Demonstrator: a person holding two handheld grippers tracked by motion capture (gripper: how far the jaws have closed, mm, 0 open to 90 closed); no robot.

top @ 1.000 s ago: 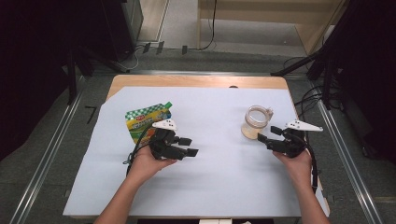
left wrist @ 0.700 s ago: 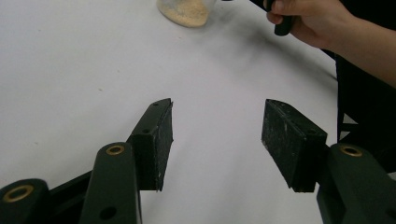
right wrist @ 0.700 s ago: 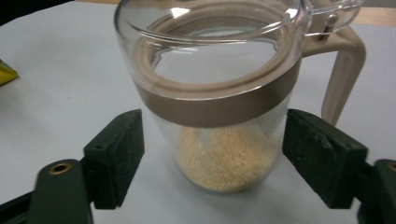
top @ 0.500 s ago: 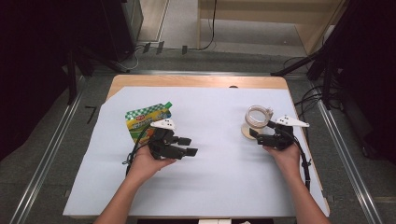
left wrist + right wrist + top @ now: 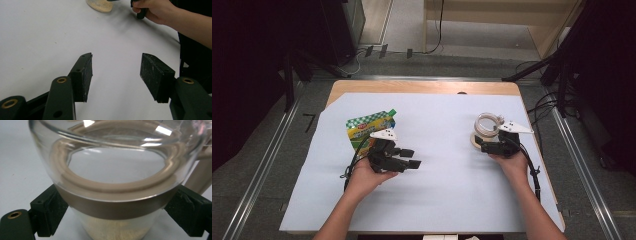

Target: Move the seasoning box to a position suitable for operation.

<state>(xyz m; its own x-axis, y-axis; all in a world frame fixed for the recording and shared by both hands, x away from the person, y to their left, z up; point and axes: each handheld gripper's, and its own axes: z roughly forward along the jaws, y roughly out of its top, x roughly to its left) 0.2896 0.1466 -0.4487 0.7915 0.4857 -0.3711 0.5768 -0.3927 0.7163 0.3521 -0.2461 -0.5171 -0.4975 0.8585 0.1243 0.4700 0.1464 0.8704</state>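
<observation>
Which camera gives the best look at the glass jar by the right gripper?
The right gripper view: the glass jar sits close up between its jaws, rim and metal band clear. The high view shows it small; the left gripper view catches a tan edge.

On the white-covered table (image 5: 437,200), the right gripper (image 5: 484,144) reaches a clear glass cup with a tan band (image 5: 488,125). The left gripper (image 5: 409,159) hovers with jaws apart beside a green and yellow printed pouch (image 5: 364,127).

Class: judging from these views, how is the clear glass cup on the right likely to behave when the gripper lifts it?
The glass cup is probably rigid and breakable. Its smooth wall could slip against the fingers, though the metal band may help grip. It looks empty, so likely light.
</observation>
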